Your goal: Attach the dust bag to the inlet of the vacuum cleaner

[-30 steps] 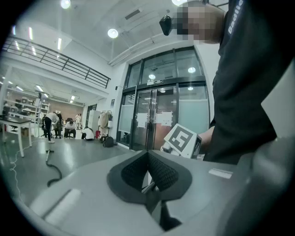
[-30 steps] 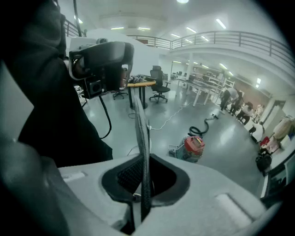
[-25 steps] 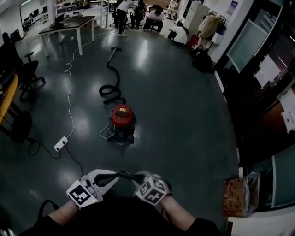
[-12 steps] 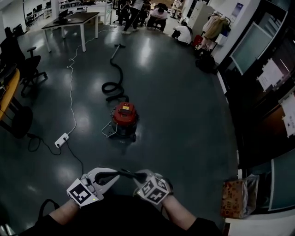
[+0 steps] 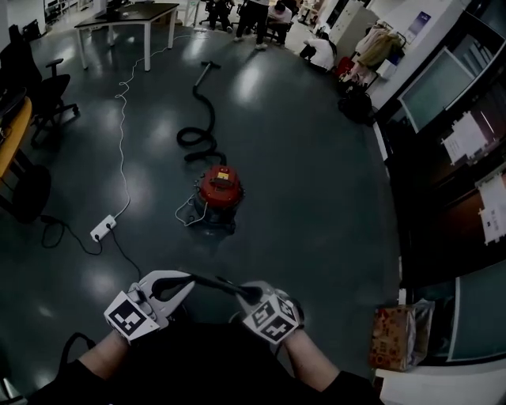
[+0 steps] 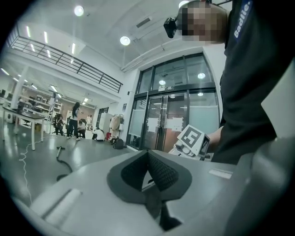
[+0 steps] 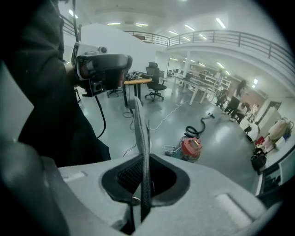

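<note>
The red vacuum cleaner (image 5: 219,190) stands on the dark floor ahead of me, its black hose (image 5: 202,119) snaking away behind it; the right gripper view also shows the vacuum cleaner (image 7: 190,147). My right gripper (image 5: 249,294) is shut on a thin dark flat piece (image 7: 140,138), seemingly the dust bag seen edge-on, which reaches toward the left gripper (image 5: 192,278). In the left gripper view the left gripper (image 6: 150,166) is shut, with nothing showing between its pads. Both grippers are held close to my body, well short of the vacuum.
A white power strip (image 5: 103,229) and its cable lie left of the vacuum. An office chair (image 5: 43,99) and a table (image 5: 130,16) stand far left. A cardboard box (image 5: 393,338) sits at the right by glass doors. People are at the room's far end.
The vacuum now sits lower and closer in the head view as I have walked toward it. Both grippers hold the same pose, the flat piece still between them.
</note>
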Available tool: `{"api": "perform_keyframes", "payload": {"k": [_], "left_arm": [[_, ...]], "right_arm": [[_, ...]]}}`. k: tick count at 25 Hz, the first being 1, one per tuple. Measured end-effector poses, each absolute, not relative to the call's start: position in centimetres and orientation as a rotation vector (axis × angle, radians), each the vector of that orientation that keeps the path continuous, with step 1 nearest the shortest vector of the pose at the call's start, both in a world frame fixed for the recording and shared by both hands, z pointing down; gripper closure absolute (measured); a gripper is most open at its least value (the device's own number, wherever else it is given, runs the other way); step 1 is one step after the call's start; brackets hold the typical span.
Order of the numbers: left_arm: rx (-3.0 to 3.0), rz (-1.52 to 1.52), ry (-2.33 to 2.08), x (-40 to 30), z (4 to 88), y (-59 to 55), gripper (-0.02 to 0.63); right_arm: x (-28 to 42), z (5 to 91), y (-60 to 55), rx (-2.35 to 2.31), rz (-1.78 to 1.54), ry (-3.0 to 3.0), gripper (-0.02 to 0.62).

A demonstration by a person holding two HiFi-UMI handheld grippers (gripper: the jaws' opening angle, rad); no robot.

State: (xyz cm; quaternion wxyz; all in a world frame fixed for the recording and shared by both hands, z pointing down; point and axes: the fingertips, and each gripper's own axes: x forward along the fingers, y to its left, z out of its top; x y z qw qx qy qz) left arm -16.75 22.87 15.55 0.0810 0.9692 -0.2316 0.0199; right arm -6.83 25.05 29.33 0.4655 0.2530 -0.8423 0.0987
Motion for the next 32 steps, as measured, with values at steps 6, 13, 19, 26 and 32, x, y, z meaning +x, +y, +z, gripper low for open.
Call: {"api": "perform_keyframes", "payload": {"k": [6, 13, 19, 26, 32], "left_arm": [[2.891, 0.085, -0.714, -18.4, 16.3, 20.0, 0.604], [2.846, 0.152, -0.829, -16.0, 17.9, 14.3, 0.604], [2.721, 0.197, -1.061, -12.8, 19.8, 7.3, 0.604], [2.561, 0.23, -1.376, -12.5, 22.8, 0.9, 0.604], [2.416, 0.307, -1.476, -15.0, 29.5, -1.1, 0.604]], "right_arm": [[-6.9, 29.4, 22.5, 0.648, 0.265, -2.061, 0.568], [-4.6, 31.7, 17.1, 0.573, 0.27, -2.102, 0.568], [-1.1, 33.6, 11.1, 0.417, 0.252, -2.163, 0.568], [2.8, 37.0, 5.0, 0.307, 0.212, -2.173, 0.568], [3.1, 40.3, 2.9, 0.282, 0.239, -2.154, 0.568]]}}
